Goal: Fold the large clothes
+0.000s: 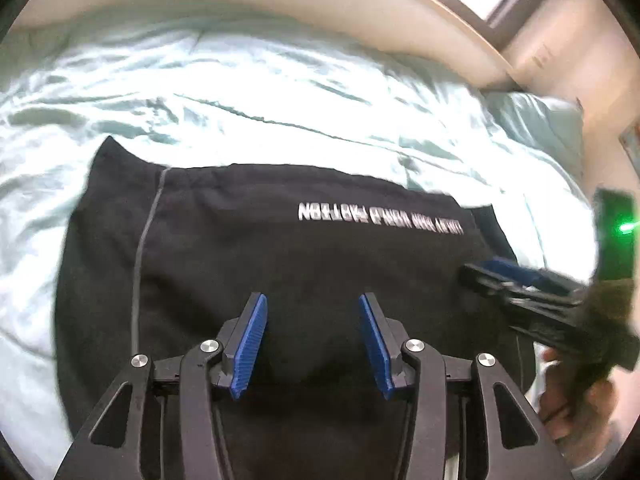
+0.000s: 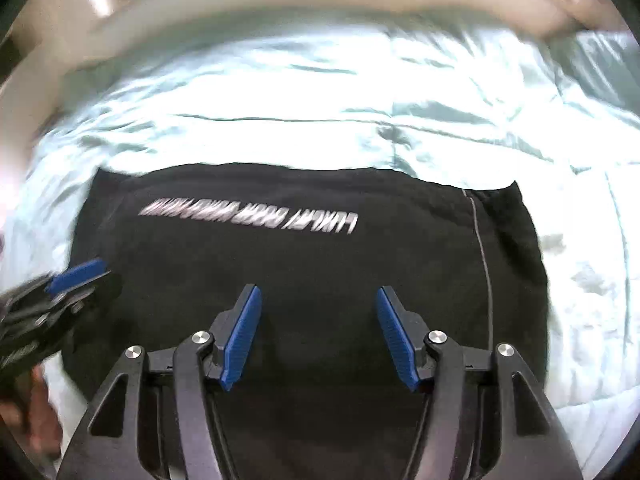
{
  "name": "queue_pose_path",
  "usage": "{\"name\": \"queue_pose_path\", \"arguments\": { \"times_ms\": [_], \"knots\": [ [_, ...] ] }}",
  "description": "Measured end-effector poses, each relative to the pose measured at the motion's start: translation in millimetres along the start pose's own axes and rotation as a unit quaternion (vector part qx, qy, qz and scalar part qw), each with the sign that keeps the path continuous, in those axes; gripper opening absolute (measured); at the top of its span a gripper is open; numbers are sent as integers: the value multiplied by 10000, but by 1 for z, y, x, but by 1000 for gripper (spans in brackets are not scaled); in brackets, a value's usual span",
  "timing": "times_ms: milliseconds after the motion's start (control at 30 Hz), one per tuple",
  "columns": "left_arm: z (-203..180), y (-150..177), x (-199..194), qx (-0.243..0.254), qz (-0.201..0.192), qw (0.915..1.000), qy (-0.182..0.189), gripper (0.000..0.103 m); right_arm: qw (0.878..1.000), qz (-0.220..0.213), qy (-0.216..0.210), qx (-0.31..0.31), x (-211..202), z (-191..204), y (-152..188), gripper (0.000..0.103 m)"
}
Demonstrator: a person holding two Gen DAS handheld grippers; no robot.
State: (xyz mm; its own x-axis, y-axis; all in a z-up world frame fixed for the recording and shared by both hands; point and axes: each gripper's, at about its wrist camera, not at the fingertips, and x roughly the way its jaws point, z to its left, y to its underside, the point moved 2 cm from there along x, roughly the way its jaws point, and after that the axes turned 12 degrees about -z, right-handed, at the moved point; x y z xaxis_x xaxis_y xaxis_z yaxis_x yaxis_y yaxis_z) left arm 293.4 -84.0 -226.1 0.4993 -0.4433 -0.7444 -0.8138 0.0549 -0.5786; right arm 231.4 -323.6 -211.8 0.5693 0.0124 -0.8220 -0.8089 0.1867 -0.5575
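Note:
A black garment [image 1: 288, 256] with a line of white lettering [image 1: 380, 218] and a thin grey seam lies folded flat on a pale green bedspread [image 1: 240, 92]. My left gripper [image 1: 312, 300] hovers over its near part, blue pads apart, nothing between them. The right gripper [image 1: 476, 276] shows at the garment's right side in that view. In the right wrist view the same garment [image 2: 304, 252] fills the middle, and my right gripper [image 2: 318, 292] stands open above it, empty. The left gripper [image 2: 80, 276] appears at the left edge there.
The bedspread [image 2: 360, 80] stretches beyond the garment to a beige headboard or frame [image 1: 280, 8]. A pillow [image 1: 540, 120] lies at the far right. A hand [image 1: 580, 412] holds the right gripper; another hand [image 2: 36, 408] shows at the lower left of the right wrist view.

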Motion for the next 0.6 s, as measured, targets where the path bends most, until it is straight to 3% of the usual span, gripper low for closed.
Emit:
{"name": "queue_pose_path", "arguments": {
  "times_ms": [67, 133, 233, 367, 467, 600],
  "knots": [
    [15, 0, 35, -222, 298, 9988, -310, 49, 9989, 396, -72, 224, 38, -10, 3, 67],
    [38, 6, 63, -590, 588, 9962, -265, 51, 9981, 564, -31, 248, 59, -15, 6, 71],
    [47, 7, 64, -787, 569, 9952, -135, 51, 9982, 574, -108, 142, 61, -20, 9, 73],
    [43, 2, 29, -694, 344, 9970, 10, 51, 9975, 307, -514, 385, 24, -36, 4, 66],
    [49, 7, -19, -655, 52, 9978, -57, 51, 9973, 138, -636, 346, -17, -48, 22, 66],
    [70, 29, -56, -928, -95, 9950, -355, 51, 9971, 377, -664, 23, -33, -32, 56, 66]
  ]
}}
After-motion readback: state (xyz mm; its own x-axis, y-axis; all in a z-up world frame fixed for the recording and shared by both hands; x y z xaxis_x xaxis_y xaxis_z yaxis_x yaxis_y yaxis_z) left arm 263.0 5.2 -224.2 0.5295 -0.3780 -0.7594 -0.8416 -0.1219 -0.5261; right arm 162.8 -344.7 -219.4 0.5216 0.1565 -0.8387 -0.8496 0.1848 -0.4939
